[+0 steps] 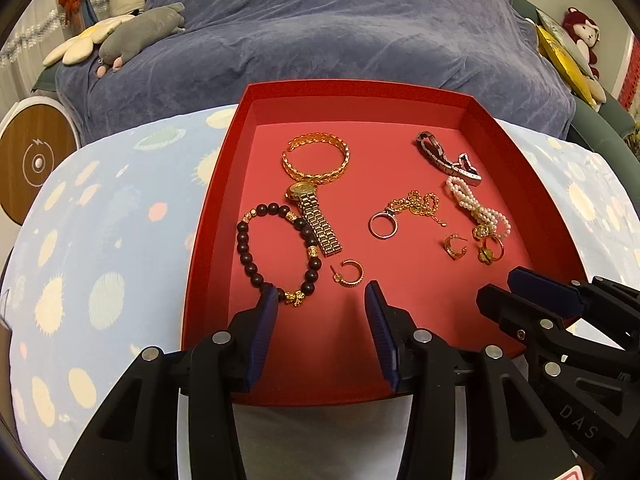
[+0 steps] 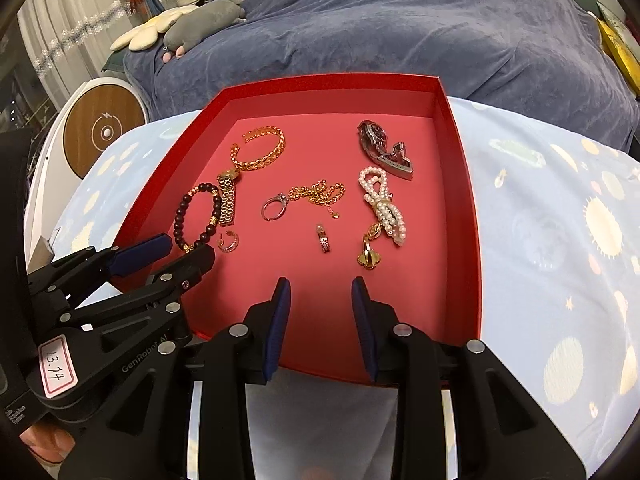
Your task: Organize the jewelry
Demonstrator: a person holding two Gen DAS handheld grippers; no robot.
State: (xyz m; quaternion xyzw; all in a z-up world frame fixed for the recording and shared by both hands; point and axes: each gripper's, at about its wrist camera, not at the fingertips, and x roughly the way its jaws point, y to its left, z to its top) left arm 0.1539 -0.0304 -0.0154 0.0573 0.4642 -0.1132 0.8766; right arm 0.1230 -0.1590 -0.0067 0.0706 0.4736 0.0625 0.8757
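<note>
The left gripper (image 1: 322,294) hangs spread and empty over the near end of the red tray (image 1: 216,216), just short of a gold hoop earring (image 1: 348,274) beside the dark bead bracelet (image 1: 276,252). In the right wrist view, the right gripper (image 2: 320,288) is likewise spread wide with nothing between its pads, above bare tray floor near a small ring (image 2: 323,239) and the pearl strand (image 2: 382,204).

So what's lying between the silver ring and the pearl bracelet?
The gold chain lies between the silver ring and the pearl bracelet, touching the ring; bare red tray floor separates it from the pearls. The right wrist view shows it best.
</note>
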